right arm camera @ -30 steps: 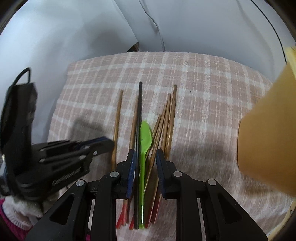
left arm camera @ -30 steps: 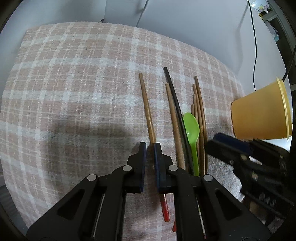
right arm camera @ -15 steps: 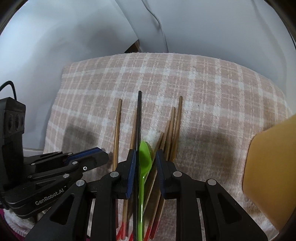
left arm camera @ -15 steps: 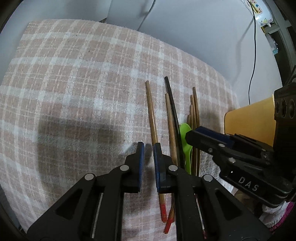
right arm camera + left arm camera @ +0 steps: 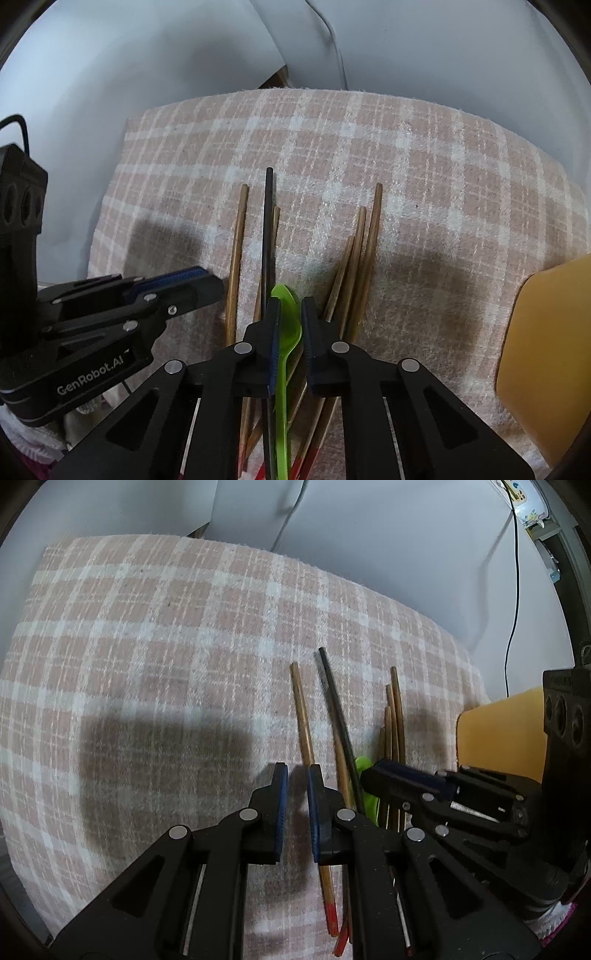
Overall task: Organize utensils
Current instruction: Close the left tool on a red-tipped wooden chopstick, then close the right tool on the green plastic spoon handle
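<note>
Several brown chopsticks with red ends, a black chopstick and a green plastic spoon lie side by side on a pink checked cloth. My right gripper is narrowly open, its jaws on either side of the spoon's bowl, just above the cloth. My left gripper is narrowly open and empty; the leftmost brown chopstick runs under its right finger. The spoon shows partly behind the right gripper in the left wrist view.
A yellow cup lies at the right edge of the cloth, also seen in the left wrist view. A white wall and a black cable stand behind the cloth. The left half of the cloth is bare.
Both grippers have pulled back toward the utensils' near ends and sunk lower. The right jaws now flank the spoon's bowl. The cup has slid toward the right edge of view.
</note>
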